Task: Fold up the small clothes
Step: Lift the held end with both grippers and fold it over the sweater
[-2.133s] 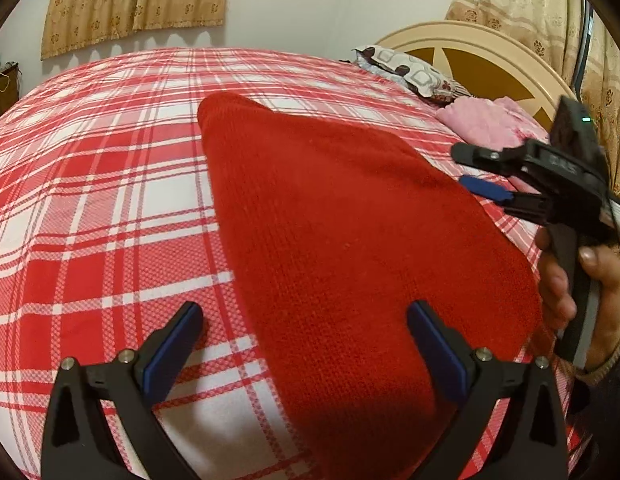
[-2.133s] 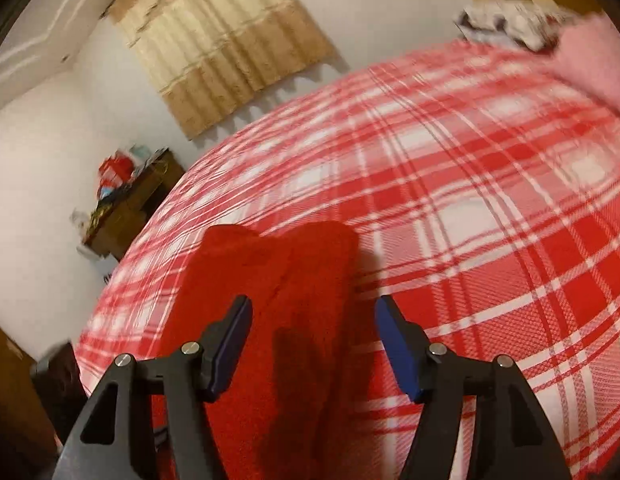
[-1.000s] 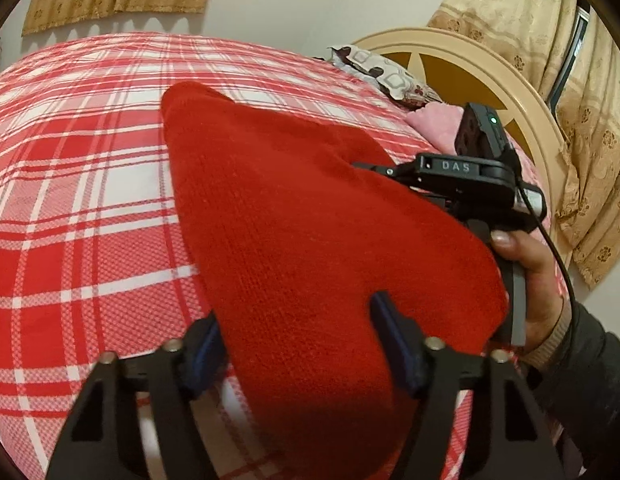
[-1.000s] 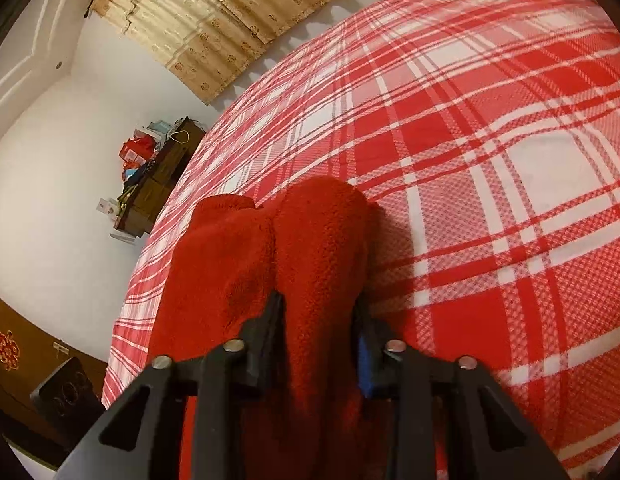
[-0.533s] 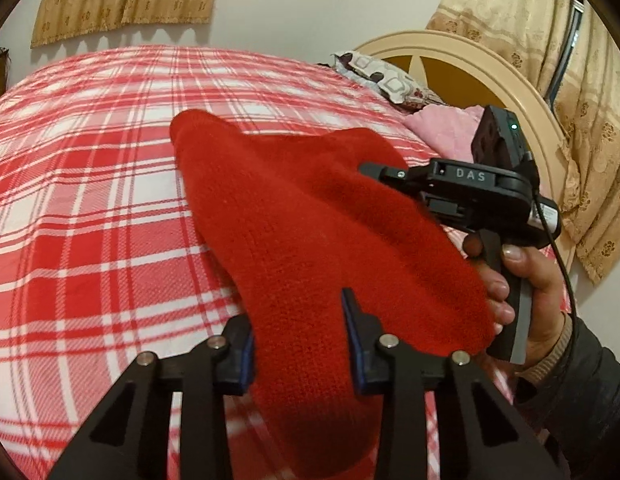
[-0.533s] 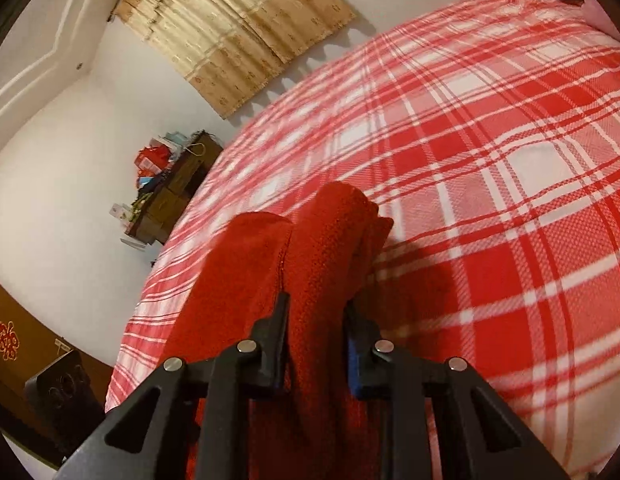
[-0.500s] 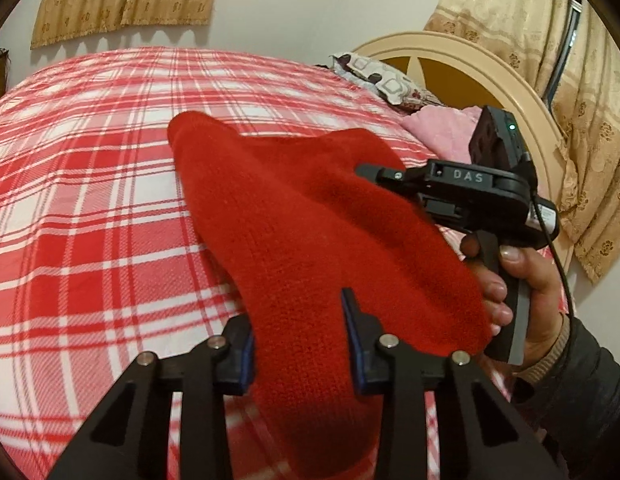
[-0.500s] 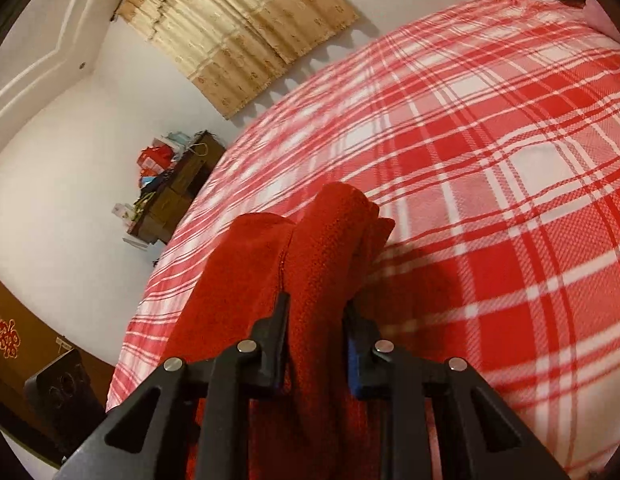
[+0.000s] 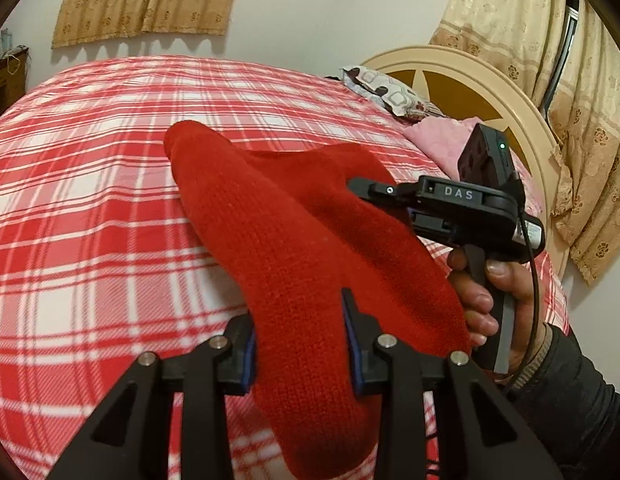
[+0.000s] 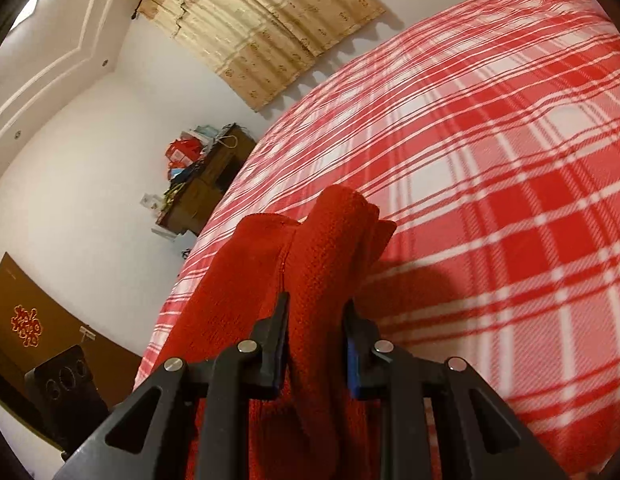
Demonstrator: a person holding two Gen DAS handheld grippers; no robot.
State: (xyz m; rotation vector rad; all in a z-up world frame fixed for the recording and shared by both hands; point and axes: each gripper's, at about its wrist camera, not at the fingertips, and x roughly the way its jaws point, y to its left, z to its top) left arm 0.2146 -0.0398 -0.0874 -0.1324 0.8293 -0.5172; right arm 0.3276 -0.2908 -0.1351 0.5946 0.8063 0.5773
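Over the bed point(image 9: 90, 208), which has a red and white plaid cover, there's just one piece of clothing in play: a red knit garment point(image 9: 278, 232). Two grippers are on it, one at each near corner. The left gripper point(image 9: 300, 342) has its jaws clenched on a bunched fold of the knit at the near edge of the bed; those jaws have just been closing, and the cloth sits squeezed between the blue pads. The right gripper point(image 10: 315, 344) is clamped on another gathered fold in the same way, and in the left view you can see a hand point(image 9: 493, 300) wrapped round its handle, over toward the headboard side.

The held end of the garment is lifted off the cover, and the rest drapes away and down. Its long axis runs from the grippers out toward the middle of the bed, with the narrow rounded far end point(image 9: 186, 140) pointing at the far edge and resting on the plaid. Between the two grips the knit sags in a shallow trough.

Other stuff, counted: one patterned pillow point(image 9: 385, 94) and one pink cloth point(image 9: 441, 140) by the round headboard point(image 9: 489, 84), two sets of beige curtains point(image 9: 150, 0), and one cluttered wooden cabinet point(image 10: 206, 184) against the wall.
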